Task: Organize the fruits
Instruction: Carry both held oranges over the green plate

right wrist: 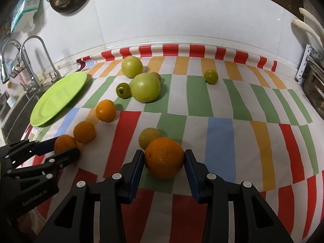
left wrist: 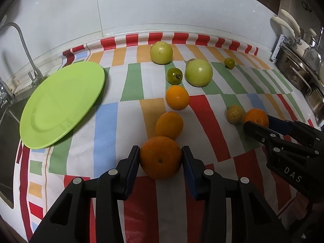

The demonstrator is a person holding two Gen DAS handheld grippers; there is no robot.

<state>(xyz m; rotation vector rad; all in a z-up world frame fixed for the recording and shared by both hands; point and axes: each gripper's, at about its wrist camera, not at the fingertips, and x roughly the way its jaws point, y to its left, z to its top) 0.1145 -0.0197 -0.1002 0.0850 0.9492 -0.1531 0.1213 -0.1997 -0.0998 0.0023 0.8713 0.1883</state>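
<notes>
In the left wrist view my left gripper point(left wrist: 161, 151) is shut on an orange point(left wrist: 161, 160) that rests on the striped cloth, a pad pressed against each side. To the right, my right gripper point(left wrist: 257, 121) holds a second orange point(left wrist: 255, 116). The right wrist view shows that same right gripper point(right wrist: 164, 154) shut on its orange point(right wrist: 164, 159), with the left gripper point(right wrist: 65, 146) and its orange point(right wrist: 63, 142) at the left edge. A light green plate point(left wrist: 62, 105) lies bare at the left. Two more oranges point(left wrist: 177, 97) point(left wrist: 169, 125) sit between the plate and the green fruits.
Two large pale green fruits point(left wrist: 161, 52) point(left wrist: 199, 73) and two small green tomatoes point(left wrist: 174, 76) point(left wrist: 229, 62) lie at the back. A small yellowish fruit point(right wrist: 148, 137) touches the right orange. A tap point(left wrist: 24, 44) and sink are left, pots point(left wrist: 303, 70) right.
</notes>
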